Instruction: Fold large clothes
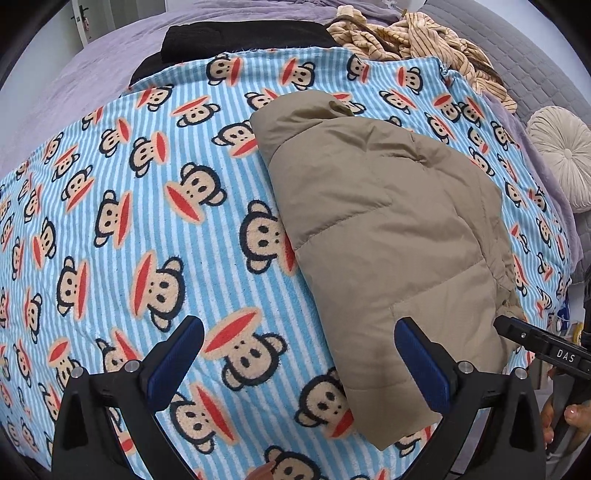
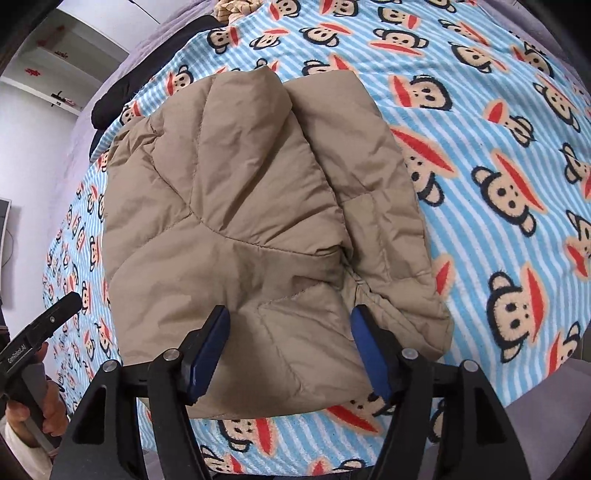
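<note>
**Q:** So where was the jacket when you paused?

**A:** Folded into a puffy bundle on the blanket (image 1: 147, 221) on the bed, nearer my right side. The jacket (image 2: 236, 221) had both halves doubled over, with a seam gap running up the middle. My right claw (image 2: 288, 350) hung right over its near edge, jaws well apart, pads either side of the fabric but not pinching it as far as I could see. My left claw (image 1: 299, 373) was wide open over bare blanket, just beside the jacket's edge, holding nothing.

**Q:** Any tips for the next fold?

**A:** I figured puffy fabric springs back, so I'd want each claw on a near corner, biting deep enough to catch every layer, not only the top shell. Then lift both together and lay it over evenly. Grabbing one layer would likely peel the bundle open.

**Q:** Clutter?

**A:** Striped clothes (image 1: 406, 33) and a round cushion (image 1: 561, 155) sat well clear.
</note>
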Demonstrator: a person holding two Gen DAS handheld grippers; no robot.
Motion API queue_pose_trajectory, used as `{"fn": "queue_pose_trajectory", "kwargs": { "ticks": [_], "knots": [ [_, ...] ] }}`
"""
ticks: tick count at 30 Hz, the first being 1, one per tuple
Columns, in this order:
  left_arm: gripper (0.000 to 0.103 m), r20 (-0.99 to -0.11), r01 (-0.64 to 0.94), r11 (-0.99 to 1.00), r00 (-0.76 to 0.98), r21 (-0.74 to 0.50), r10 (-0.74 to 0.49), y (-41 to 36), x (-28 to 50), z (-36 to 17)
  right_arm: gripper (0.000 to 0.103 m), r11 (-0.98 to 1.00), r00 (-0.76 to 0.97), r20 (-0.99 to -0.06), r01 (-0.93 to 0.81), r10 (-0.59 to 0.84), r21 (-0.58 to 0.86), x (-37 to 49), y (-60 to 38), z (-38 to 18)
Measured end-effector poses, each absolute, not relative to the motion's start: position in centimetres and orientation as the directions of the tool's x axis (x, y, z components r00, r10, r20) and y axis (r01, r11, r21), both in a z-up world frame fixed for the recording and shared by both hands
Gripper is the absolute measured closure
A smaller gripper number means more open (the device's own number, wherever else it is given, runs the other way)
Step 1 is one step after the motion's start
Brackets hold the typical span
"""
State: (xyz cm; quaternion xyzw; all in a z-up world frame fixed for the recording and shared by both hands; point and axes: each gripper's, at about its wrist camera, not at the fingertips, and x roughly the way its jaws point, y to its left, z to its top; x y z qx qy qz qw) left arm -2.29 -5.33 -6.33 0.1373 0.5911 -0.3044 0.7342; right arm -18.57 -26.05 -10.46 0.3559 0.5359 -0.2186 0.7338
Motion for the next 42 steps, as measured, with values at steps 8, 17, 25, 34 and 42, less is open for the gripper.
{"fn": "queue_pose_trajectory", "kwargs": {
  "ticks": [8,17,25,34,42],
  "knots": [
    [0.0,-0.957,0.596,0.787,0.103,-0.159,-0.271,-5.8,-2.6,-7.1,0.021,0.661,0.346,-0.937,0.691,0.054,0.293,-18.3,-26.8,-9.4],
    [0.0,-0.968,0.545,0.829,0.115,-0.126,-0.222,-7.8,-2.2,-7.6,0.0,0.707,0.375,-0.925,0.635,0.068,0.31,-16.5,-31.6,-8.8],
    [0.0,-0.98,0.504,0.856,0.088,-0.111,-0.179,-8.9,-1.8,-9.3,0.0,0.755,0.326,-0.936,0.578,0.134,0.309,-14.6,-35.0,-10.2],
    [0.0,-0.982,0.502,0.857,0.07,-0.116,-0.175,-9.7,-1.4,-9.9,0.0,0.74,0.27,-0.939,0.583,0.213,0.336,-14.0,-37.9,-13.0],
    [0.0,-0.96,0.437,0.858,-0.047,-0.268,-0.276,-9.4,-0.2,-11.1,0.0,0.675,0.296,-0.908,0.608,0.295,0.417,-14.7,-40.8,-14.4]
  ]
}}
